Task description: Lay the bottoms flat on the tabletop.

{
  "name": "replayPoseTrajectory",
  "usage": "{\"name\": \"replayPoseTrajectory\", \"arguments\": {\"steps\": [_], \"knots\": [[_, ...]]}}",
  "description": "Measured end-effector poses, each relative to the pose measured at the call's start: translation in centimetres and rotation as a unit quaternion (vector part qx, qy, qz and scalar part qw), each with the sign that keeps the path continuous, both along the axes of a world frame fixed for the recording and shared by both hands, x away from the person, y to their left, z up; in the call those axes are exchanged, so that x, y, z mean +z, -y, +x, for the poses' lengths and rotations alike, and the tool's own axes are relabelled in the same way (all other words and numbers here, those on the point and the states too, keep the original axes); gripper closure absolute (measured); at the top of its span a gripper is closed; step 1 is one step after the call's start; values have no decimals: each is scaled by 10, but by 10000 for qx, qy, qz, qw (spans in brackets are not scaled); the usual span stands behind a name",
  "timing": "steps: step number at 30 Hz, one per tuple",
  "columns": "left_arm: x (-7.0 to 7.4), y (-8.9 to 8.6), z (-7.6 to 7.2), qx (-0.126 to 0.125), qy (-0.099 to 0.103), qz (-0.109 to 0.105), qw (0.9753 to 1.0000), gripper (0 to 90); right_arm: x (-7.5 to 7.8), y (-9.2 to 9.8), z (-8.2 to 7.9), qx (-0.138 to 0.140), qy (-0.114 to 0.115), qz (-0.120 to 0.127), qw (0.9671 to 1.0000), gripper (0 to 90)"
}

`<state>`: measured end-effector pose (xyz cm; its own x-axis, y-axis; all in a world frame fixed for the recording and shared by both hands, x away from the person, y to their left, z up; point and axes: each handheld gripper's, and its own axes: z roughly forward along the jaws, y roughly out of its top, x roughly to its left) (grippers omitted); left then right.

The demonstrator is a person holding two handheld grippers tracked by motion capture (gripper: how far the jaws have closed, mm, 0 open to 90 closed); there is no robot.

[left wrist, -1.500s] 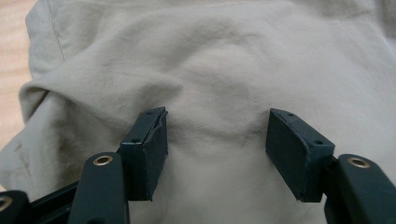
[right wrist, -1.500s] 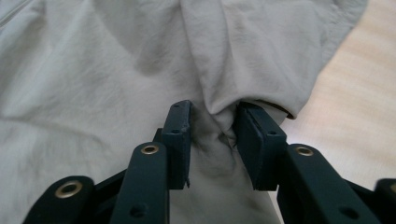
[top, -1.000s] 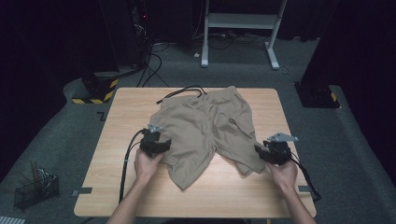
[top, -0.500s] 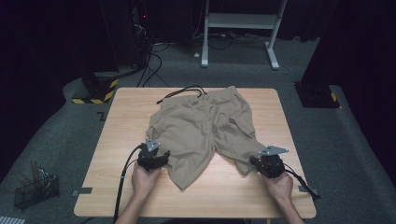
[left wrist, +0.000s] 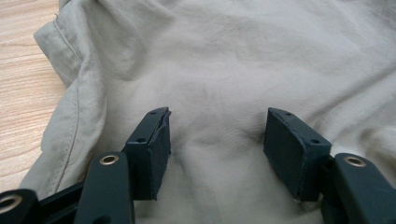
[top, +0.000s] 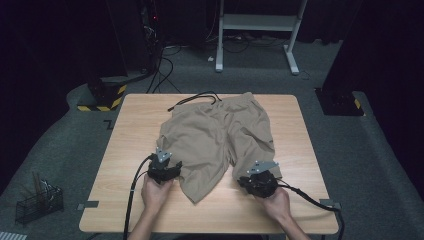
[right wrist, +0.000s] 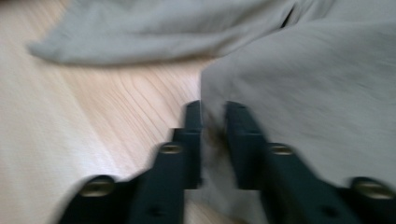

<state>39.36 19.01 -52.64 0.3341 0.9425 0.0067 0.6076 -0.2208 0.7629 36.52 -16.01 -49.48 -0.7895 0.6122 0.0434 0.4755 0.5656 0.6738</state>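
Shorts (top: 220, 135), khaki: spread across wooden table (top: 125, 145), legs toward the person. Right gripper (right wrist: 212, 116) pinches one leg's hem, apparently to pull it flat. Left gripper (left wrist: 215, 135), jaws apart, rests over the other leg, unclamped.

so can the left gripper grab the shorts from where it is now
Probably yes. The left gripper is open with its fingers spread right over the tan shorts, the cloth lying between them and nothing in the way; closing should pinch a fold.
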Motion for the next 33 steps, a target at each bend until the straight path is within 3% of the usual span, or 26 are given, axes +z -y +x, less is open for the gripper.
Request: {"name": "replayPoseTrajectory", "arguments": {"steps": [2, 4, 7, 9, 11, 12, 14, 17, 19, 20, 23, 25, 28, 33], "knots": [[0, 0, 0, -2, -3, 3, 10000, 409, 6, 7, -3, -107, 266, 157, 9995, 650], [0, 0, 0, 1, -4, -1, 10000, 408, 22, 24, -3, -368, 587, 400, 9968, 622], [0, 0, 0, 3, -4, 2, 10000, 408, 43, 61, 5, -1069, 767, 708, 9888, 588], [0, 0, 0, 6, -3, 0, 10000, 407, 43, 85, 12, -1575, 682, 520, 9838, 551], [0, 0, 0, 7, -4, 0, 10000, 407, 31, 102, 16, -1929, 513, 110, 9798, 537], [0, 0, 0, 9, 1, -6, 10000, 407, 23, 109, 15, -1997, 399, 66, 9790, 531], [0, 0, 0, 13, 1, -6, 10000, 407, 9, 116, 11, -2076, 204, 90, 9780, 519], [0, 0, 0, 13, 0, -8, 10000, 407, -6, 115, 11, -2173, 107, 125, 9760, 512], [0, 0, 0, 13, 0, -8, 10000, 406, -15, 109, 16, -2141, 33, 64, 9768, 518], [0, 0, 0, 15, -3, -9, 10000, 407, -19, 105, 18, -2088, 52, 9, 9779, 565], [0, 0, 0, 17, -4, -9, 10000, 406, -19, 97, 21, -1828, 101, 33, 9831, 819], [0, 0, 0, 17, -3, -11, 10000, 406, -18, 96, 21, -1803, 158, -45, 9835, 868], [0, 0, 0, 19, -7, -15, 10000, 406, -2, 102, 19, -1851, 453, -101, 9816, 874], [0, 0, 0, 19, -3, -17, 10000, 406, 53, 108, 14, -1876, 1115, -12, 9759, 870]]}}
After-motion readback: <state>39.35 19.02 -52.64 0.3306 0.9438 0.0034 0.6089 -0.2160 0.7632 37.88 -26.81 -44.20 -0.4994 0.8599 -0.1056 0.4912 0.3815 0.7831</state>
